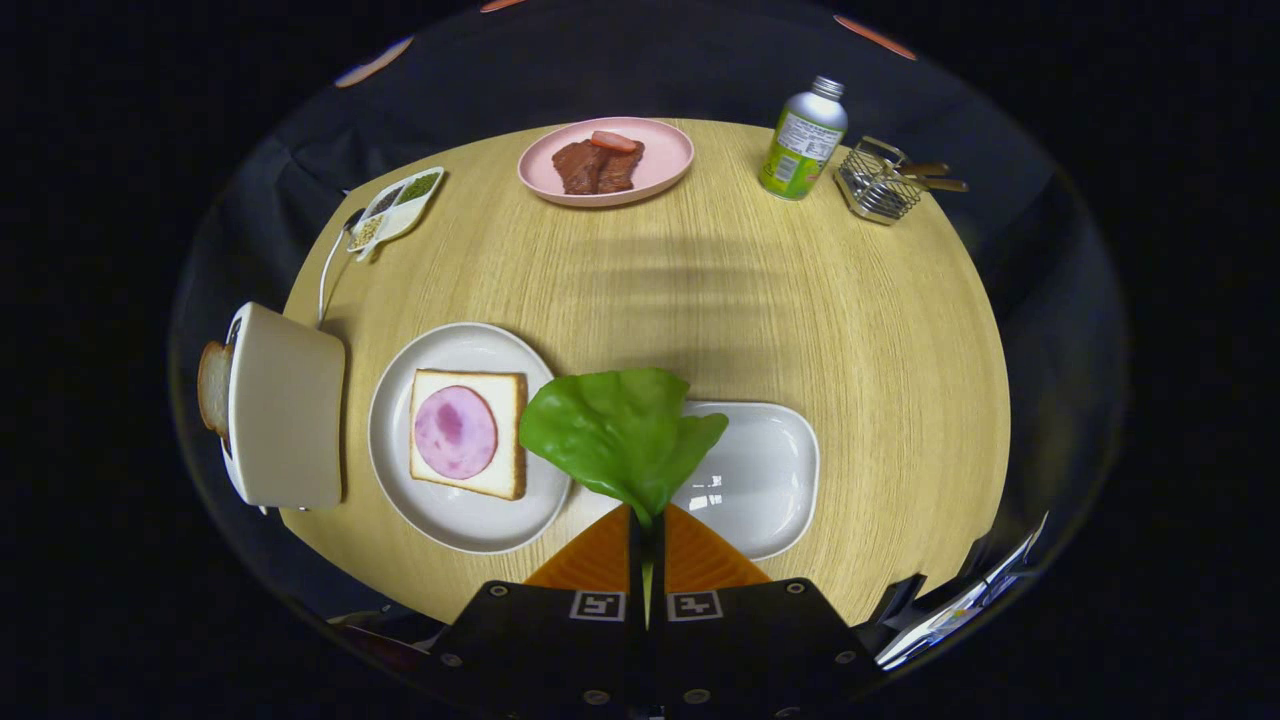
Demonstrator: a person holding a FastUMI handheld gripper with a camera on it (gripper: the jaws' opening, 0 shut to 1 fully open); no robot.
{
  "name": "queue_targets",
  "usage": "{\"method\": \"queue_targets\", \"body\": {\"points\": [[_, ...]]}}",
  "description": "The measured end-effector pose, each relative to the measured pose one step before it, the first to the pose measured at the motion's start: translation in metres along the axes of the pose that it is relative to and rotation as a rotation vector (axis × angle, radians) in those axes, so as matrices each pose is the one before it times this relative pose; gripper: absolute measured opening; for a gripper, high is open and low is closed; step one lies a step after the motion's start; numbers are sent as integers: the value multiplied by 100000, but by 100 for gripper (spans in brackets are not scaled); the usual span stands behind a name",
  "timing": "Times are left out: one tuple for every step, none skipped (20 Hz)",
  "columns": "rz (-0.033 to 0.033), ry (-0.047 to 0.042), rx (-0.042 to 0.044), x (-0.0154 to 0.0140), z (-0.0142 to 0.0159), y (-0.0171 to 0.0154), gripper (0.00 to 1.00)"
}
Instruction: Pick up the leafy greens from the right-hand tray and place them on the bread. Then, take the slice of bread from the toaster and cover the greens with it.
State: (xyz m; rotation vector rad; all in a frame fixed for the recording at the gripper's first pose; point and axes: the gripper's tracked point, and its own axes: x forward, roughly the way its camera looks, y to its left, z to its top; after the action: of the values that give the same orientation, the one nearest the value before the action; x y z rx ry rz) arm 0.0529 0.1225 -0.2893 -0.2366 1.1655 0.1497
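My gripper (647, 522) is shut on the stem of a green leaf (618, 432), which hangs lifted above the gap between the white right-hand tray (765, 480) and the round white plate (445, 515). On that plate lies a slice of bread (505, 430) topped with a pink round of ham (455, 432). Left of the plate stands a cream toaster (287, 405) with a second bread slice (213, 386) sticking out of its slot. The orange fingers (600, 555) are pressed together around the stem.
A pink plate (660, 170) with brown meat pieces sits at the far side of the wooden table (750, 300). A green bottle (802, 140) and a wire basket (878, 182) stand far right. A divided condiment dish (398, 205) and spoon lie far left.
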Motion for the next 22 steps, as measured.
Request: {"method": "queue_targets", "body": {"points": [[483, -345, -723, -114, 166, 868, 1], [679, -102, -1011, -78, 133, 868, 1], [396, -30, -954, -36, 161, 727, 1], [482, 43, -898, 45, 198, 802, 1], [337, 122, -703, 61, 211, 701, 1], [426, 160, -729, 63, 207, 695, 1], [443, 66, -768, 144, 276, 814, 1], [255, -16, -754, 183, 183, 680, 1], [338, 178, -634, 181, 187, 700, 1], [406, 167, -797, 148, 239, 684, 1], [281, 15, -979, 189, 213, 638, 1], [237, 263, -1160, 172, 166, 624, 1], [146, 204, -991, 151, 148, 469, 1], [9, 337, -707, 174, 136, 476, 1], [140, 315, -339, 217, 71, 456, 1], [168, 590, -316, 230, 130, 436, 1], [51, 709, -152, 357, -7, 386, 2], [-332, 376, -306, 226, 71, 269, 2], [-594, 111, -584, 360, 156, 235, 2], [-551, -140, -551, 289, 186, 141, 2], [-145, -331, -479, 294, 163, 295, 3], [259, -28, -142, 293, 149, 311, 3]]}}
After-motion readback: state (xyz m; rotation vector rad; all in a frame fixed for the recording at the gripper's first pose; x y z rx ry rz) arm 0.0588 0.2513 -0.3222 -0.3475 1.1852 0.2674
